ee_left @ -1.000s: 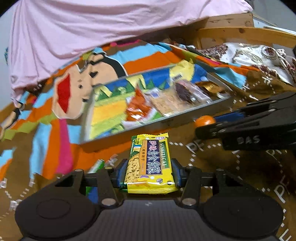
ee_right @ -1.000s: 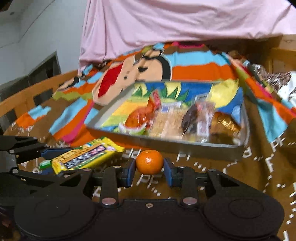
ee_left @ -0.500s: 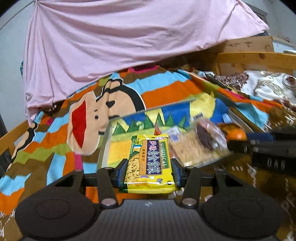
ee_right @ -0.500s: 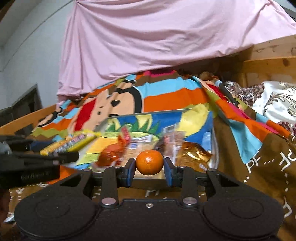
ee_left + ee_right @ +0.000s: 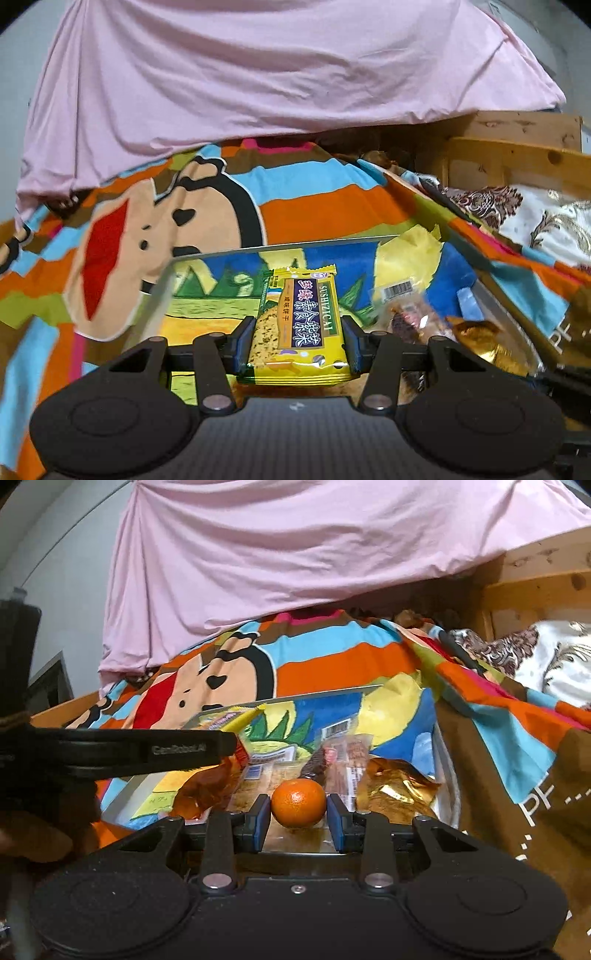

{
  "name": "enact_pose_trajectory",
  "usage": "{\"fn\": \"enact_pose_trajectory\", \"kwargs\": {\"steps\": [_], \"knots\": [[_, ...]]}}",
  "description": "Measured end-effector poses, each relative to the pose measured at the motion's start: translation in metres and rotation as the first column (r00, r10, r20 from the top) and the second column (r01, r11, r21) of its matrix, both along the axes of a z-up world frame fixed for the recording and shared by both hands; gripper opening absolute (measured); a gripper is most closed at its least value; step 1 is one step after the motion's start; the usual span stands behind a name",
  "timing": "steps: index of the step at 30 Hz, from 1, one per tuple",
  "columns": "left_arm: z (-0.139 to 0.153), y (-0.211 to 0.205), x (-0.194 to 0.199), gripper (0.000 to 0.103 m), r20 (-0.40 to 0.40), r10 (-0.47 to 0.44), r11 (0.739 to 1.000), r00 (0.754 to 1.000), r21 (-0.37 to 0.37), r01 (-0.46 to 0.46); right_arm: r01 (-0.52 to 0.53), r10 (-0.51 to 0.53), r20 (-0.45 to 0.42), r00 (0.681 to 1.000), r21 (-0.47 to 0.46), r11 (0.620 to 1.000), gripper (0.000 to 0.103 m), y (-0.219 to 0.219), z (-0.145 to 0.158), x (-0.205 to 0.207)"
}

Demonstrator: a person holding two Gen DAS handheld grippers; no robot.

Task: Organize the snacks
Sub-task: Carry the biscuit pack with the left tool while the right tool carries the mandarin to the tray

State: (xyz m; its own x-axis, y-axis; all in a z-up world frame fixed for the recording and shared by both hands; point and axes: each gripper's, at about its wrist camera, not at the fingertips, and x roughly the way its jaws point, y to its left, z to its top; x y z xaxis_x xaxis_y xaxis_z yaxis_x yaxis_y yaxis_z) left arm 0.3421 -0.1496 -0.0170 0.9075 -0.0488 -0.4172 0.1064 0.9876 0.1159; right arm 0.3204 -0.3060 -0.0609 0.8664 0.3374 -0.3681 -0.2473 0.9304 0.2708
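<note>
My left gripper (image 5: 297, 343) is shut on a yellow biscuit packet (image 5: 299, 325) and holds it over the left part of the metal tray (image 5: 155, 299). My right gripper (image 5: 298, 821) is shut on a small orange mandarin (image 5: 298, 803) and holds it over the tray's near edge (image 5: 122, 794). In the tray lie an orange-wrapped snack (image 5: 207, 790), a clear cracker packet (image 5: 269, 771), a dark dried-fruit packet (image 5: 332, 760) and a gold-wrapped snack (image 5: 395, 786). The left gripper also shows from the side in the right wrist view (image 5: 232, 738).
The tray rests on a striped cartoon blanket (image 5: 207, 206) over a brown cloth (image 5: 491, 812). A pink sheet (image 5: 258, 74) hangs behind. A wooden frame (image 5: 517, 155) and a patterned white cushion (image 5: 535, 218) are at the right.
Both grippers have moved forward and up, from the brown cloth in front of the tray to above the tray, each still holding its item.
</note>
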Motion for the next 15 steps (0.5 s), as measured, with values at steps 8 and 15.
{"fn": "enact_pose_trajectory", "kwargs": {"steps": [8,15], "knots": [[-0.011,-0.009,0.016,0.053,-0.059,0.012,0.999,0.998,-0.031,-0.014,-0.002,0.002,-0.021,1.0,-0.003,1.0,0.036,0.0,-0.003,0.002],[-0.018,-0.004,0.018,0.054,-0.126,0.028,0.994,0.992,-0.097,-0.04,-0.005,0.004,-0.026,1.0,-0.016,1.0,0.036,0.001,-0.002,0.003]]}}
